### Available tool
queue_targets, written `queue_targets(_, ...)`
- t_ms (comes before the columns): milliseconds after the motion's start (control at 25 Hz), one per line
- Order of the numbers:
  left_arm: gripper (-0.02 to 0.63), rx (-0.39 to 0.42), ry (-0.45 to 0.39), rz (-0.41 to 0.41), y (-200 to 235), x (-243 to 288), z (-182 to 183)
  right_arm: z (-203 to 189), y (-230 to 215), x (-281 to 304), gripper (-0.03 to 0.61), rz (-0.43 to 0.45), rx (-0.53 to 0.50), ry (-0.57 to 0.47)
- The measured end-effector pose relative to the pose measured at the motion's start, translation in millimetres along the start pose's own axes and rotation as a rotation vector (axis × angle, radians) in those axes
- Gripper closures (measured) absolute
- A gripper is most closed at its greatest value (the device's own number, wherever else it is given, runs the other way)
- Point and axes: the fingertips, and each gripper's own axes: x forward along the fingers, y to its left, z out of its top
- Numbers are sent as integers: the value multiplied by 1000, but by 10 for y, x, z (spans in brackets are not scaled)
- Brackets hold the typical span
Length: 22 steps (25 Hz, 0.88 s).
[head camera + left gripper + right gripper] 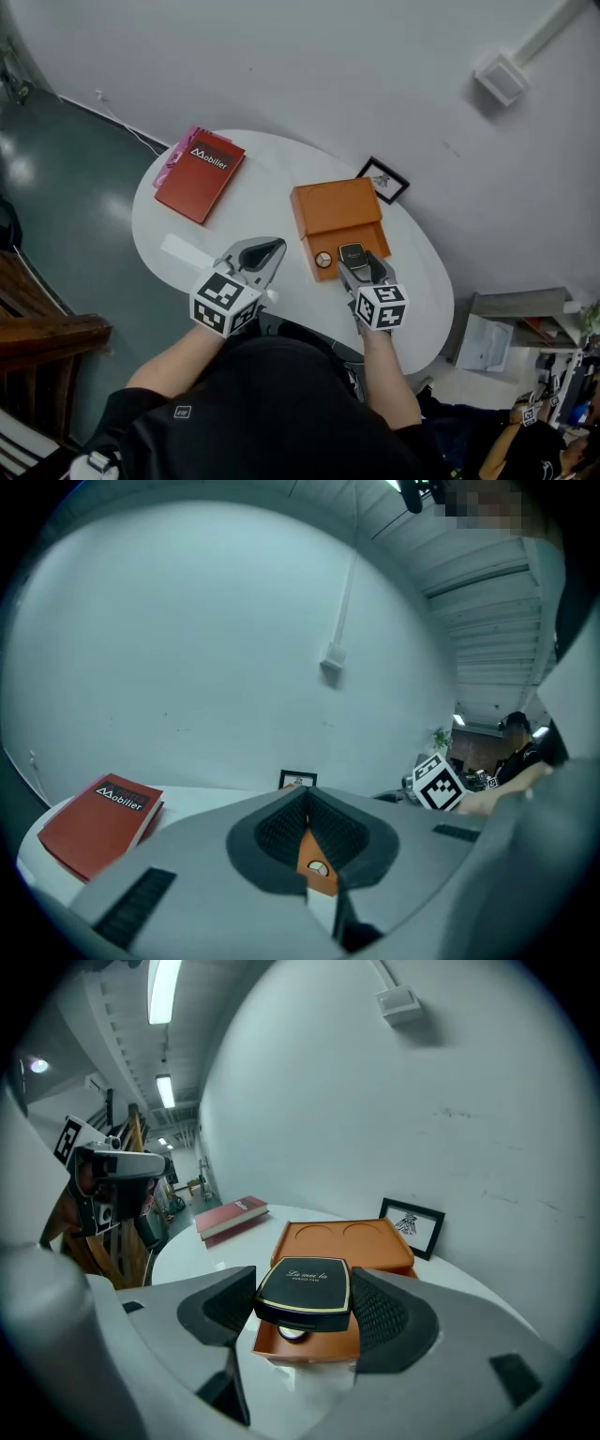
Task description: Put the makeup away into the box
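An orange box (337,214) (343,1245) stands on the white table (272,183), its low front drawer (309,1342) pulled out with a small round makeup pot (323,260) (293,1335) inside. My right gripper (354,261) (306,1309) is shut on a black square compact (352,253) (302,1290) with a gold rim, held level just above and in front of the drawer. My left gripper (265,251) (307,819) is shut and holds nothing. It hovers left of the box, and the orange drawer (317,866) shows through the slit between its jaws.
A red book (200,172) (98,822) (232,1216) lies at the table's far left. A small black picture frame (382,180) (412,1224) leans against the wall behind the box. A flat white strip (187,249) lies near the left gripper. A wooden chair (42,337) stands on the left.
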Motion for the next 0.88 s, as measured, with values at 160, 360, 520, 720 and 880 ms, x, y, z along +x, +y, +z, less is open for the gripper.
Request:
queue_targets(160, 601, -34, 23, 48, 152, 91, -55, -99, -68, 292, 282, 54, -42, 79)
queue_targets(360, 601, -66, 40, 91, 224, 249, -72, -209, -235, 606, 282, 117, -64, 160)
queue_targets(520, 601, -89, 75, 133, 314, 244, -192, -359, -391, 834, 282, 122, -72, 249)
queue_targets(720, 601, -120, 84, 222, 570, 84, -263, -454, -462, 1010, 282, 130, -98, 328)
queue_targets(880, 601, -153, 78, 265, 668, -9, -303, -542, -475, 1092, 284, 130, -91, 370)
